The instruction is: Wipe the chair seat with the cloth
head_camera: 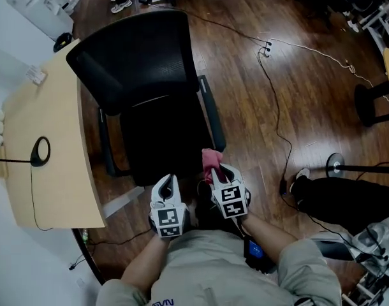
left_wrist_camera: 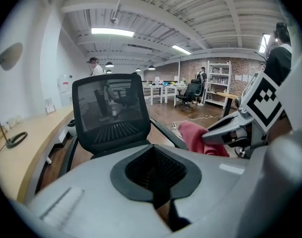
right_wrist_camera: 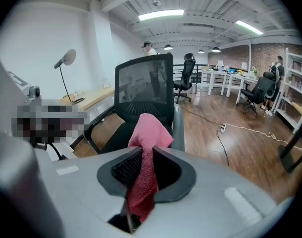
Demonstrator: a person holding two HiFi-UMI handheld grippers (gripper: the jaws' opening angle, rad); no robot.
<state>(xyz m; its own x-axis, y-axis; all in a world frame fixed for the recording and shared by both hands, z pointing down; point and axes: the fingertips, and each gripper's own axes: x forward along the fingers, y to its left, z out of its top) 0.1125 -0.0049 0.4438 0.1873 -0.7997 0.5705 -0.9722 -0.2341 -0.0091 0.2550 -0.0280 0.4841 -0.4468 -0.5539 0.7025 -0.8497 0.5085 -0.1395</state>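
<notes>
A black office chair stands in front of me, its seat (head_camera: 159,142) below the mesh backrest (head_camera: 134,56). My right gripper (head_camera: 220,171) is shut on a pink cloth (head_camera: 212,158), held up off the seat near its front right corner. In the right gripper view the cloth (right_wrist_camera: 143,148) is clamped between the pads and bunches out past the tips, with the chair (right_wrist_camera: 143,90) beyond. My left gripper (head_camera: 169,182) hovers beside it over the seat's front edge. In its own view the left gripper (left_wrist_camera: 156,192) has its pads together with nothing between them, and the cloth (left_wrist_camera: 200,139) shows to the right.
A light wooden desk (head_camera: 54,171) runs along the left, close to the chair's armrest, with a lamp base (head_camera: 40,150) on it. A cable (head_camera: 277,107) and a power strip (head_camera: 266,48) lie on the wooden floor. Someone's leg and shoe (head_camera: 347,199) are at the right.
</notes>
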